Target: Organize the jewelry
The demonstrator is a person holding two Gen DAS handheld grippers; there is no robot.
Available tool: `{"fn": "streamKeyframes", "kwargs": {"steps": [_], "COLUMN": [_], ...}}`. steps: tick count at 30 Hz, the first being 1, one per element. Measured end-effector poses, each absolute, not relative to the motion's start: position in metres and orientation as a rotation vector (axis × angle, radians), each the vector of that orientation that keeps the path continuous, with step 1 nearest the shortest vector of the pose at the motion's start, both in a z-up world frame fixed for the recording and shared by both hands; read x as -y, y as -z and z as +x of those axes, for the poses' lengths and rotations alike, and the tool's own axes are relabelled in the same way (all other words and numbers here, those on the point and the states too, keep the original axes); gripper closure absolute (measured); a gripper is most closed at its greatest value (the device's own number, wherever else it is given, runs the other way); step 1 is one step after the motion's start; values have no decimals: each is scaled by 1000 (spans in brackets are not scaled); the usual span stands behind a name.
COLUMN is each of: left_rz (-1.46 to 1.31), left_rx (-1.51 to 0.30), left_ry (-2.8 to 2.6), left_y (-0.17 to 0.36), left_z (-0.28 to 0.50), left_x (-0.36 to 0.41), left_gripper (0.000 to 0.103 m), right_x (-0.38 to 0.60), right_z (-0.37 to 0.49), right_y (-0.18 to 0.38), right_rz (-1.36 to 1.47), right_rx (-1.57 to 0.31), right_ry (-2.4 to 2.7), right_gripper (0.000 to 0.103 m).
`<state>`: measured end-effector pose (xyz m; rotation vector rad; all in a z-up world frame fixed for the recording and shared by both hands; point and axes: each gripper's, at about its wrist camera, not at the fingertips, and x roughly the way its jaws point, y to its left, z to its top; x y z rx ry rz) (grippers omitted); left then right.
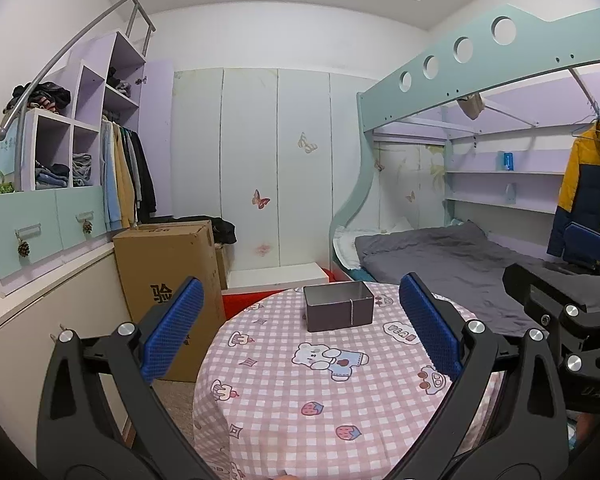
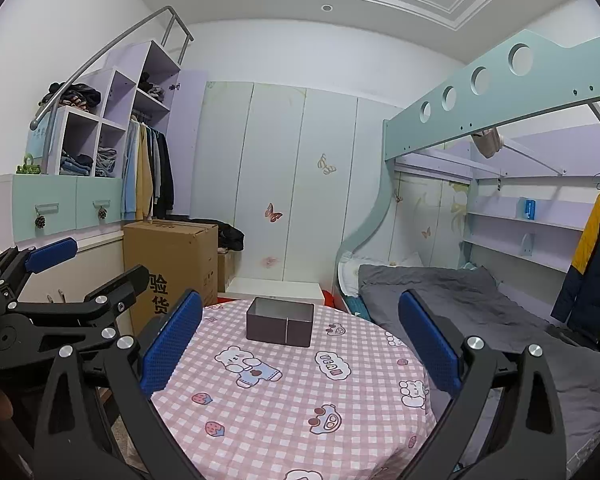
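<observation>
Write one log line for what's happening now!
left gripper: open | right gripper: open | box: on table, untouched

A round table [image 1: 284, 392] in a pink checked cloth stands bare but for a dark open-topped box [image 1: 337, 306] toward its far side; the cloth lies open to the box's left, right and near side. Both grippers hang above the near edge with jaws spread wide, the left gripper [image 1: 304, 328] and right gripper [image 2: 300, 344] side by side. A tall cardboard carton [image 1: 172, 276] crowds the table's left flank, a bed with grey bedding [image 1: 440, 256] its right.
</observation>
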<state>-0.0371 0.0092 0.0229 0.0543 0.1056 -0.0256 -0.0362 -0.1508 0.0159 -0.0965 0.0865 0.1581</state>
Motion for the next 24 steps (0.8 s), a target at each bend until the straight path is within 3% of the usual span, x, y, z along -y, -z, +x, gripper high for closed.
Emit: {"fn": "streamKeyframes", "kwargs": {"steps": [24], "left_rz": [56], "left_rx": [-55], "left_ry": [31], "left_y": [-24], "left_z": [-47], "left_x": [-7], "left_gripper": [7], "right_x": [156], "right_z": [-47], "right_y": [-16], "right_rz": [-106], "right_rx": [-62], "right_ry": [-139], "right_gripper": [8]}}
